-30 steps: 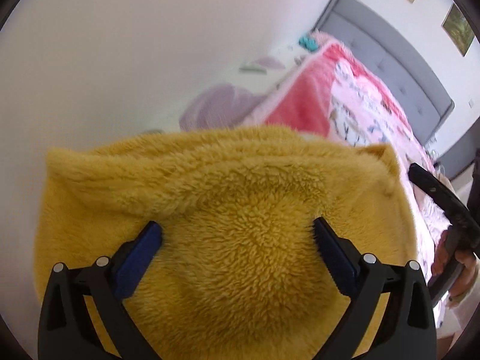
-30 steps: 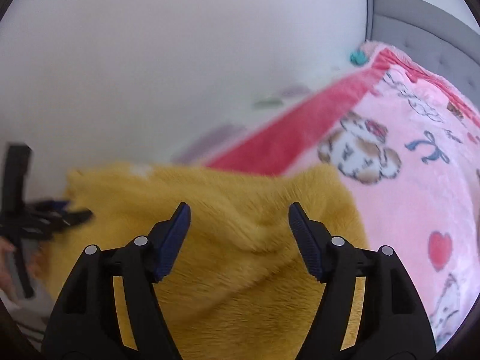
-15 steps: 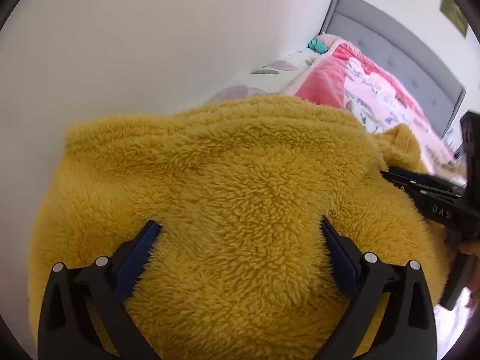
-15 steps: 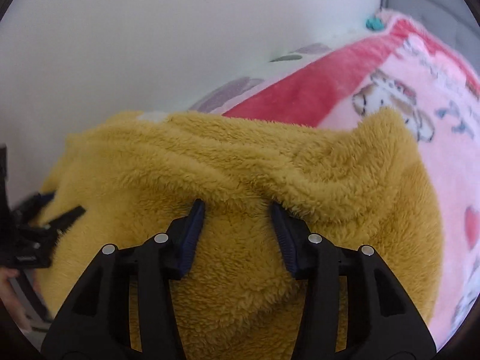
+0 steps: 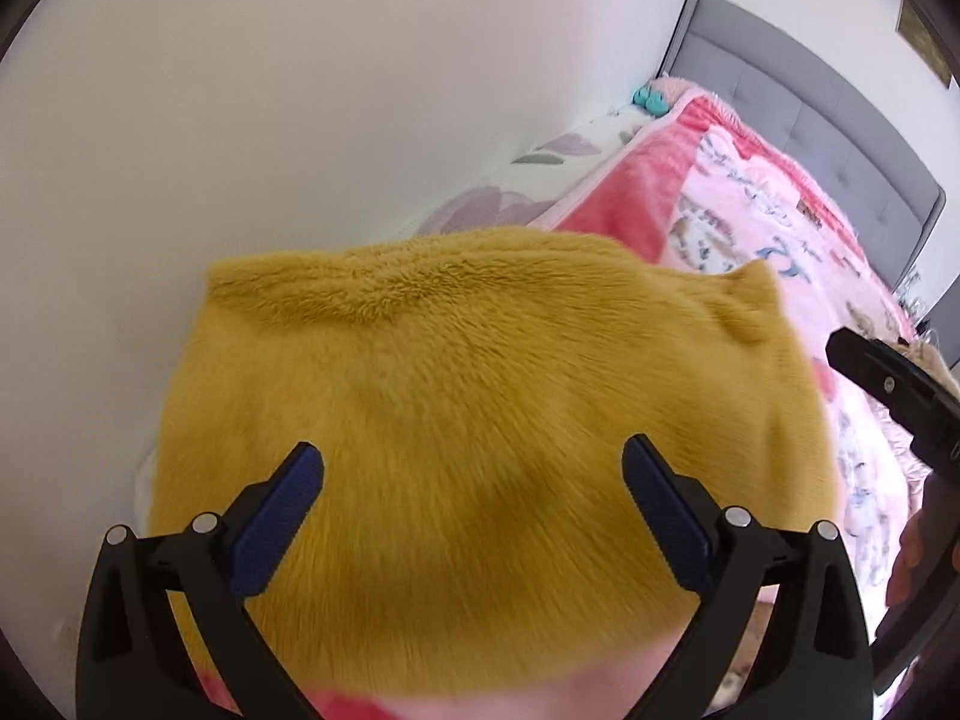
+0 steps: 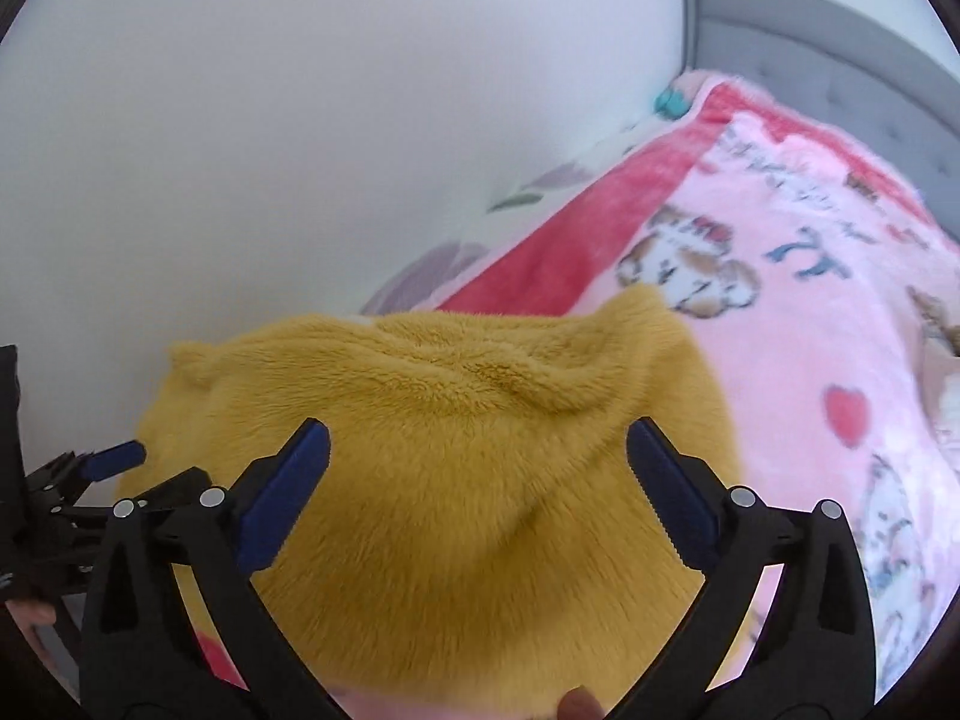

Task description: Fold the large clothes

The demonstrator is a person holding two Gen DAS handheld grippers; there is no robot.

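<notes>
Mustard fleece garment (image 5: 480, 408) lies bunched on the bed's pink blanket (image 6: 840, 276). Left claw (image 5: 474, 480) apart above it; right claw (image 6: 480, 462) opening, pads clear. Fold just laid; next move probably needs a fresh edge grip.

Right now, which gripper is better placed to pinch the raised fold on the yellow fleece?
Right, probably. The right gripper, jaws opening and empty, points at the raised fold of the yellow fleece. The left gripper, also open, faces smooth pile.
</notes>
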